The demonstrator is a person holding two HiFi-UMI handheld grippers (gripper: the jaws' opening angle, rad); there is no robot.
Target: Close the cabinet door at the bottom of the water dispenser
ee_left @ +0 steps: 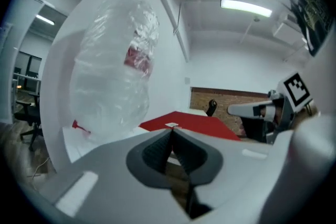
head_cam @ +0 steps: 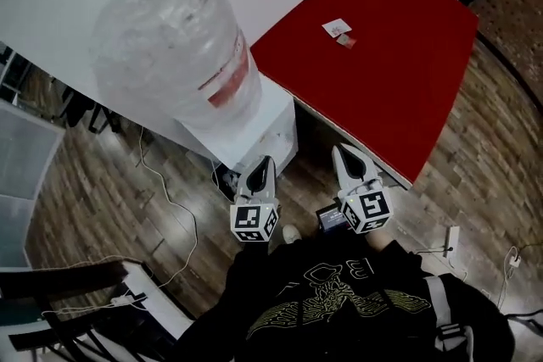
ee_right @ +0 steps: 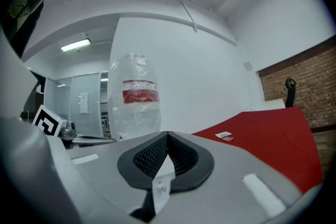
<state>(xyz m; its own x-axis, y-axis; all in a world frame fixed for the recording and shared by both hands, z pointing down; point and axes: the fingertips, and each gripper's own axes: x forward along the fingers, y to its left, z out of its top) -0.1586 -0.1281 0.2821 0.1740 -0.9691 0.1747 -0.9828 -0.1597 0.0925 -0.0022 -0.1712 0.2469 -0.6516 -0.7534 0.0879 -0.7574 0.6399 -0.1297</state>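
The water dispenser (head_cam: 267, 127) is a white box with a big clear bottle (head_cam: 174, 47) on top, seen from above. Its bottom cabinet door is hidden below the body in every view. My left gripper (head_cam: 263, 164) is shut and empty, held up in front of the dispenser's front face. My right gripper (head_cam: 344, 153) is beside it, to the right, also shut with nothing between its pads. In the left gripper view the jaws (ee_left: 171, 131) meet tip to tip, with the bottle (ee_left: 113, 71) ahead. The right gripper view shows closed jaws (ee_right: 168, 136) and the bottle (ee_right: 135, 94).
A red-topped table (head_cam: 382, 64) stands right of the dispenser, with two small cards (head_cam: 339, 31) on it. Cables (head_cam: 165, 186) trail over the wooden floor on the left. A power strip (head_cam: 451, 240) lies at the right. Dark furniture (head_cam: 68, 284) sits at bottom left.
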